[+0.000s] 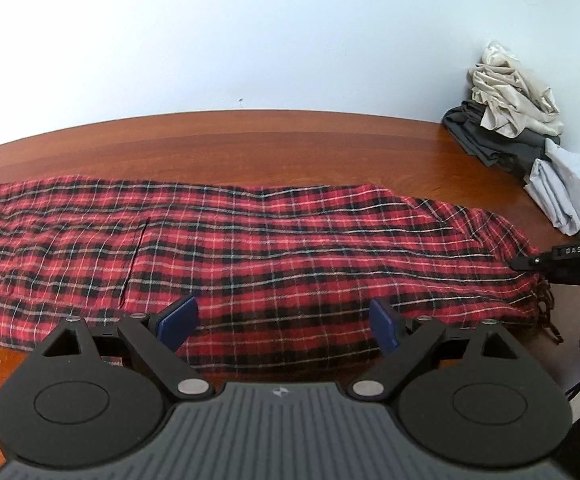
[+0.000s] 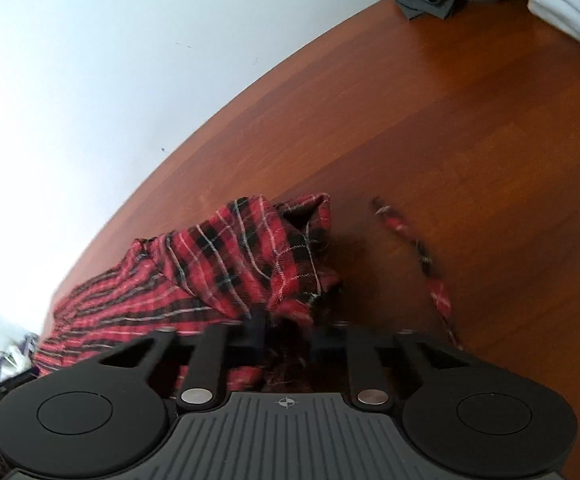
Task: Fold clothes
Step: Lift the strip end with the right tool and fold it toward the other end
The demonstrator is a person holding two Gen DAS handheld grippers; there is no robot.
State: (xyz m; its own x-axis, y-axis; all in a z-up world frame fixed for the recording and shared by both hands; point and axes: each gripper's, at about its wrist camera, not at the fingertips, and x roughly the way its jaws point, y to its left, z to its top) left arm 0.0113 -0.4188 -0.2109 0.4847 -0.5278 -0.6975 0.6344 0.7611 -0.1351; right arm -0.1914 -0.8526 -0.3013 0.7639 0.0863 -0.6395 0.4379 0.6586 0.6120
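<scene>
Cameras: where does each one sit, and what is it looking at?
Left wrist: sits on the left gripper, facing the plaid cloth spread on the table, clothes pile at the wall; its open jaws show.
Right wrist: sits on the right gripper, tilted, facing the cloth's bunched end; jaws pinch it.
Shared: cloth, table, pile, wall.

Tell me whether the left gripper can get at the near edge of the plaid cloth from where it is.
Probably yes. The left gripper stands open just above the plaid cloth, whose near edge lies right under its blue pads. Nothing lies between them on the wooden table.
</scene>
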